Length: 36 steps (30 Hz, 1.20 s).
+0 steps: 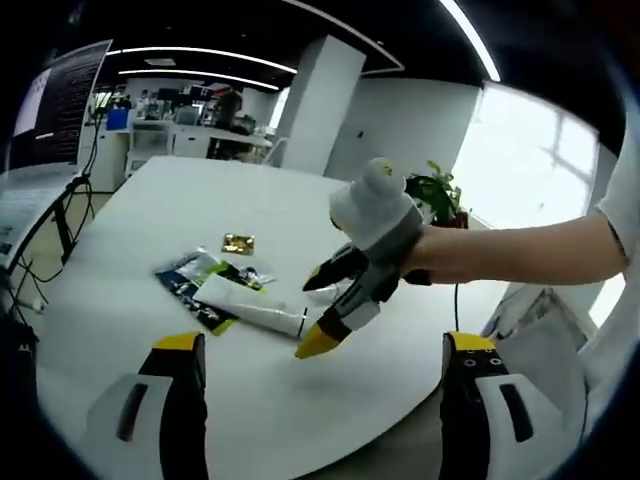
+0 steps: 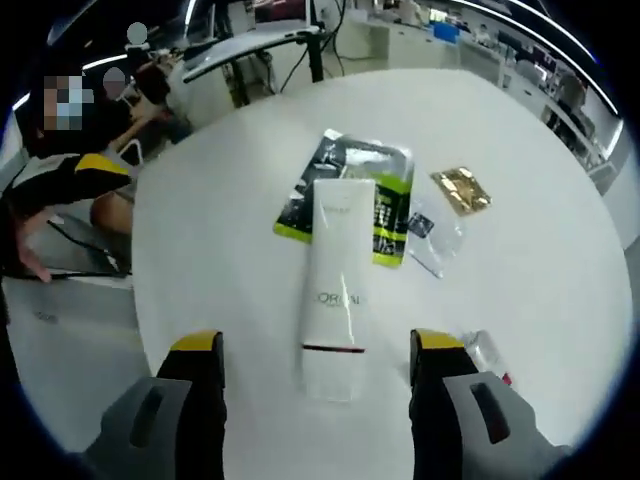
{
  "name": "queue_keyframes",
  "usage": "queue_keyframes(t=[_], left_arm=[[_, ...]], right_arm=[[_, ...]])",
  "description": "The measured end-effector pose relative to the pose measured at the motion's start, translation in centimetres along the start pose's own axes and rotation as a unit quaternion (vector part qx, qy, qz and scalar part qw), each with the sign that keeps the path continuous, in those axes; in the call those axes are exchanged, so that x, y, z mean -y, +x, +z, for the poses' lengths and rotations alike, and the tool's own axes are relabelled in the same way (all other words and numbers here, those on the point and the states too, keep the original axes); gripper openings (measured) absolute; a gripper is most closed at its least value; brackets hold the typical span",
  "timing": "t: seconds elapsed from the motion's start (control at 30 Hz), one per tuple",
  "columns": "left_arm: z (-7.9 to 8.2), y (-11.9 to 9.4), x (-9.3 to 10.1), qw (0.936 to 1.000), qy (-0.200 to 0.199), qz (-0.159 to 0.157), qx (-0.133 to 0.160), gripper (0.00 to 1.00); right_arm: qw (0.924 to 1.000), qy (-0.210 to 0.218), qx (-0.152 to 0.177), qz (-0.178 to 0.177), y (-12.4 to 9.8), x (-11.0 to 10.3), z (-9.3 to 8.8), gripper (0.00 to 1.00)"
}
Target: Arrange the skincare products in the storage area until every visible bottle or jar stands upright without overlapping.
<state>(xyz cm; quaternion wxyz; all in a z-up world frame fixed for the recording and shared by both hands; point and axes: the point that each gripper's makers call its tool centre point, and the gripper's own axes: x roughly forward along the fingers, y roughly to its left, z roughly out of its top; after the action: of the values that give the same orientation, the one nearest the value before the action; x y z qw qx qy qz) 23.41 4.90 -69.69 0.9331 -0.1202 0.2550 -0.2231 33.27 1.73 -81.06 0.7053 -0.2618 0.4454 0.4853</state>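
A white L'Oreal tube (image 2: 335,285) lies flat on the round white table (image 2: 220,250), its upper part resting on a green and black sachet packet (image 2: 388,190). My right gripper (image 2: 315,345) is open, its jaws standing either side of the tube's near end without touching it. From the left gripper view the same tube (image 1: 250,305) and packet (image 1: 190,275) lie left of the right gripper (image 1: 325,305), which a hand holds just above the table. The left gripper (image 1: 324,342) is open and holds nothing, back near the table edge.
A gold sachet (image 2: 462,188) and a clear sachet (image 2: 437,235) lie right of the packet, and a small clear item (image 2: 487,352) sits by my right jaw. The gold sachet (image 1: 238,243) lies beyond the packet. Desks, monitors and a potted plant (image 1: 440,195) stand past the table.
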Motion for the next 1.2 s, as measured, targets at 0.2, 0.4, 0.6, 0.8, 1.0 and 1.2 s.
queue_keyframes(t=[0.2, 0.4, 0.6, 0.8, 1.0, 1.2], left_arm=[[-0.2, 0.1, 0.0, 0.9998, 0.013, 0.011, -0.004, 0.89], [-0.4, 0.0, -0.4, 0.9998, 0.008, 0.015, -0.009, 0.89], [-0.3, 0.0, -0.3, 0.9999, 0.004, 0.015, -0.007, 0.89], [-0.4, -0.1, -0.3, 0.9998, 0.004, 0.015, -0.009, 0.89], [-0.4, -0.1, -0.4, 0.9998, 0.001, 0.015, -0.01, 0.89], [-0.5, 0.0, -0.3, 0.9998, 0.005, 0.012, -0.013, 0.89]], right_arm=[[0.9986, -0.039, -0.033, -0.011, 1.9, 1.1, 2.2, 0.69], [0.997, -0.054, -0.056, -0.001, 3.3, 0.7, 2.7, 0.66], [0.9956, -0.064, -0.069, -0.003, 3.9, 1.0, 3.1, 0.61], [0.9947, -0.067, -0.076, -0.017, 4.0, 1.6, 3.1, 0.51], [0.9961, -0.048, -0.069, -0.028, 4.3, 2.4, 3.3, 0.43], [0.9956, -0.068, -0.06, -0.022, 4.8, 2.3, 3.8, 0.34]])
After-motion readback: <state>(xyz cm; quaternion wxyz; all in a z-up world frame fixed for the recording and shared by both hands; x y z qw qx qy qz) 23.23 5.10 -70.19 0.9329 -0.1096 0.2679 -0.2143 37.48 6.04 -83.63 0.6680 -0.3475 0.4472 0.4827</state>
